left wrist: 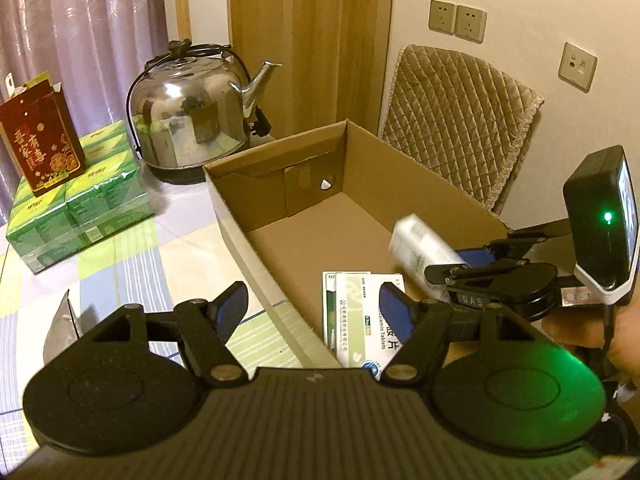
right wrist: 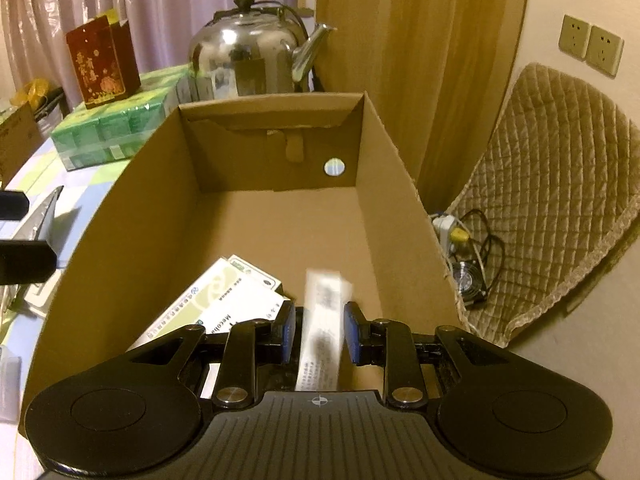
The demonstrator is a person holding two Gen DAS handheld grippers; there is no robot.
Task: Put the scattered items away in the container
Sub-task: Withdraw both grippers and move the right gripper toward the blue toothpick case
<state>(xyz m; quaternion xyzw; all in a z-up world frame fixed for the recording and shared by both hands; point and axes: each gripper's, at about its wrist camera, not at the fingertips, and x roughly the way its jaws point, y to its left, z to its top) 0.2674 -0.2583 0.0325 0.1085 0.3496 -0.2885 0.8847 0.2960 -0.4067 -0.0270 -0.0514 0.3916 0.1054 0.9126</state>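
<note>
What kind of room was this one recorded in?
Probably a home dining or living room: a steel kettle and tissue packs on a cloth-covered table, a padded chair by wall sockets.

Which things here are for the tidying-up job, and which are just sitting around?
For the job:
- cardboard box
- white packet between the right gripper pads, blurred
- medicine boxes lying in the cardboard box
- left gripper, open
- silver pouch on the table

Just sitting around:
- kettle
- green tissue packs
- red box
- chair
</note>
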